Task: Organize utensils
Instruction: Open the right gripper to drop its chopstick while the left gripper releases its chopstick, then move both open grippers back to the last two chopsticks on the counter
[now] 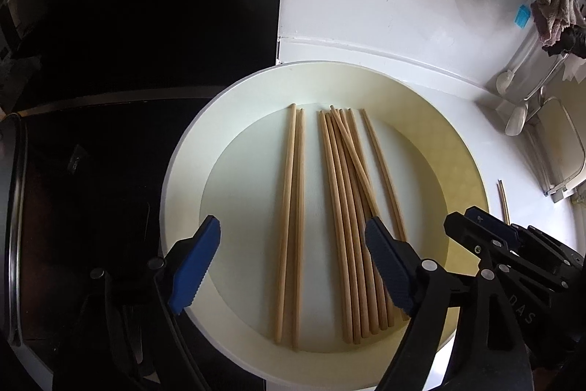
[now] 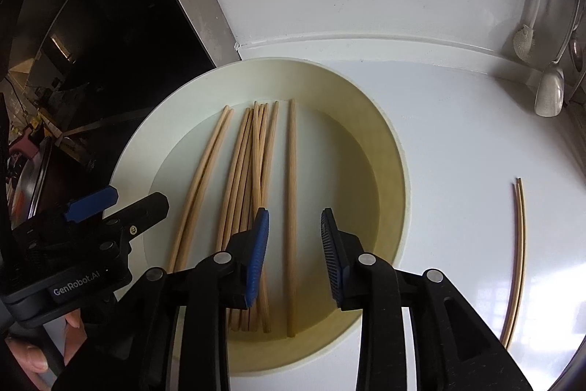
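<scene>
The chopsticks [image 1: 344, 218] lie in a shallow round cream plate [image 1: 183, 149] on the white counter [image 1: 366, 6], which sits near the counter's left edge where the dark hob [image 1: 110, 61] begins. In the plate they fall into three lots: a neat pair [image 1: 291, 218] on the left, a crowded bundle in the middle with one stick crossing the others at a slant, and a single stick [image 2: 292, 207] lying apart on the right. Two more chopsticks [image 2: 516, 255] rest on the bare counter, well apart from the plate towards the right edge.

The left tool [image 1: 293, 266] hangs over the near part of the plate with its blue pads spread wide, the neat pair between them but untouched. The right tool [image 2: 295, 251] stands at a narrower gap, straddling the single stick without pressing on it; nothing is held by either.

The step in hand looks like pairing and aligning. To do it well, I would take one stick at a time near its thick end, where the pads get the most wood, and close squarely across it so it does not roll or flip. The crossed stick in the bundle should be lifted straight up before shifting sideways, or it will drag its neighbours. The plate's sloped wall may make sticks slide back.
</scene>
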`<state>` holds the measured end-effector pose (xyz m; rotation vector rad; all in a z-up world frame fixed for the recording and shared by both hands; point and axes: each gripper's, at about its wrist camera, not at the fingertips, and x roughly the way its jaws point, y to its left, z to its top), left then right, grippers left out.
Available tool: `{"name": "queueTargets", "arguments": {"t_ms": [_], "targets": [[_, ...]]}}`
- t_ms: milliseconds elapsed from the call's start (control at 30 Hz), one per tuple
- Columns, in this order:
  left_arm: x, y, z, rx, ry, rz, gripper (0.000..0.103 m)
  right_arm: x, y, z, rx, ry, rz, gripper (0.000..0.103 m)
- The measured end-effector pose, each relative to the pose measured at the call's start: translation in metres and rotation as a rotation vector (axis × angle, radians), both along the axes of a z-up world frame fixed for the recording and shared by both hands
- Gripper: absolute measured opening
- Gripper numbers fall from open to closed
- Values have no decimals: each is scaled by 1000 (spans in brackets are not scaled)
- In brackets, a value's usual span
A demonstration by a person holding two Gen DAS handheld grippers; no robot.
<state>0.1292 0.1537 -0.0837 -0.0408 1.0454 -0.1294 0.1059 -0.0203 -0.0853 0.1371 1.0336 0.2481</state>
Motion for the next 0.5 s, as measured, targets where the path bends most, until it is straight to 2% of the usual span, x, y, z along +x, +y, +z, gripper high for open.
{"name": "queueTargets", "arguments": {"t_ms": [100, 500], "targets": [[-12, -5, 4, -1, 2, -3, 81, -13, -10, 4, 19, -13, -14, 38], [-56, -52, 28, -17, -69, -65, 86, -65, -93, 26, -38, -65, -150, 47]]}}
